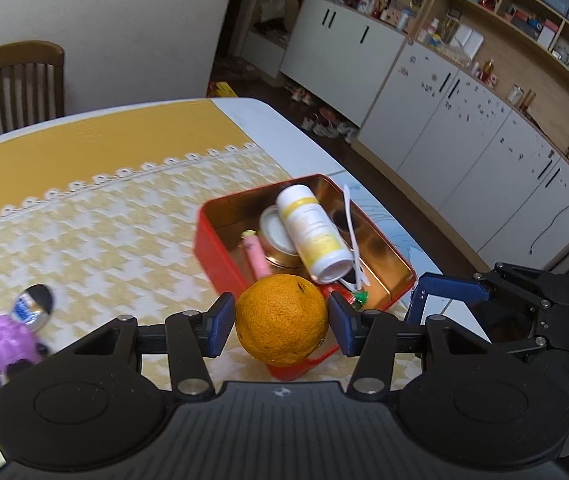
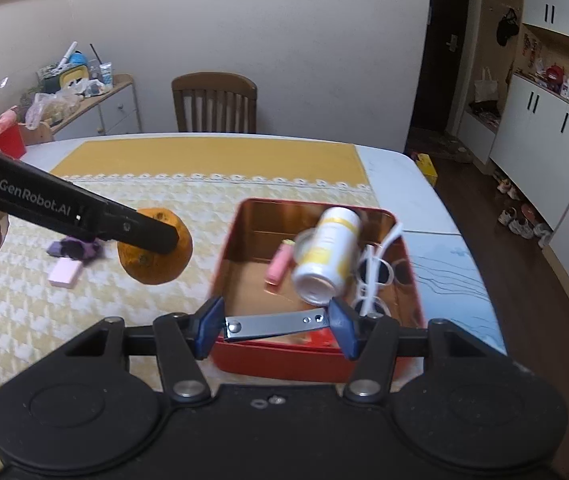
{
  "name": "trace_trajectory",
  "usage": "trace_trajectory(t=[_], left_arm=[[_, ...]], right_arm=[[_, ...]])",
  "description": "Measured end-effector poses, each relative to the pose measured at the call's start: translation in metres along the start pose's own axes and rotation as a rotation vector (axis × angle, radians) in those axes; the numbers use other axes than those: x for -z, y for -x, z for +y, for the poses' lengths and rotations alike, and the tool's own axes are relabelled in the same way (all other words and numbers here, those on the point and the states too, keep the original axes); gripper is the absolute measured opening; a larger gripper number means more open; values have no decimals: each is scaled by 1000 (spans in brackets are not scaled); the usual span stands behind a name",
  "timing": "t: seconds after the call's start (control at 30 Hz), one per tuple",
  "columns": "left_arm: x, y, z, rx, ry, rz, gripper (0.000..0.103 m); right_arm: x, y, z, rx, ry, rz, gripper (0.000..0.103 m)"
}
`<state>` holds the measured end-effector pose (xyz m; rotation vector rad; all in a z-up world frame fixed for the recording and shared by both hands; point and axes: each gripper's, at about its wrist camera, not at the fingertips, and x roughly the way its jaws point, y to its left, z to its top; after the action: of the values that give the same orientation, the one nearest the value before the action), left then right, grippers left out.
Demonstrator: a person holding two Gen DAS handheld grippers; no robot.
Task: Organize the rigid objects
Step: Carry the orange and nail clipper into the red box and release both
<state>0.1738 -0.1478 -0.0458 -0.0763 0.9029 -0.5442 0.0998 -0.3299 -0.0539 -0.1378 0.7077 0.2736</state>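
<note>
So my left hand-held gripper [image 1: 280, 320] is pinching an orange [image 1: 282, 318], both blue pads pressed right against its sides, and it's up off the surface [image 1: 84, 220], just left of the red tin [image 2: 316, 354]'s near corner. Further left of the tin there's a purple toy thing [image 1: 14, 342] and a little pink block [image 2: 64, 273] lying on the yellow checked cloth.

Inside the tin: a pink tube [image 2: 279, 266] toward the left wall, a round gold-rimmed jar [image 1: 278, 240] next to it, a white and yellow bottle [image 2: 328, 258] lying tilted across the middle, and white glasses [image 2: 372, 276] by the right wall.

My right hand-held gripper [image 2: 278, 326] is clamped end to end on a metal nail clipper [image 2: 274, 326], held just above the tin's near wall.
</note>
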Motion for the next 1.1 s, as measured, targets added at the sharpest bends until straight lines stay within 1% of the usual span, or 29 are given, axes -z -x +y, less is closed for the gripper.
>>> trace_trajectory(t=[0.13,0.27,0.47,0.73,0.83,0.97,1.1], left_arm=[[-7,-20,-11,-11,-15,28,50],[-15,-39,-23,-46,-41,46,50],[-19,-67,-31,-84,-61,99,50],[-20,-100,-33,-128,-45,163,50],[-22,-110,-33,-131,-30,173,50],[-21,-122,-36,-139,-34,192,50],[-24,-125,-38,-144,-42,178,50]], right_arm=[[0,-4,-16,13,12,6,57],[-3,-14,-29,23,37,17,57],[-2,-27,-39,5,79,42,57],[3,-52,-48,-31,134,92,56],[3,-62,-51,-40,144,112,56],[4,-75,-55,-58,162,140,56],[5,-82,-60,-64,162,159,57]])
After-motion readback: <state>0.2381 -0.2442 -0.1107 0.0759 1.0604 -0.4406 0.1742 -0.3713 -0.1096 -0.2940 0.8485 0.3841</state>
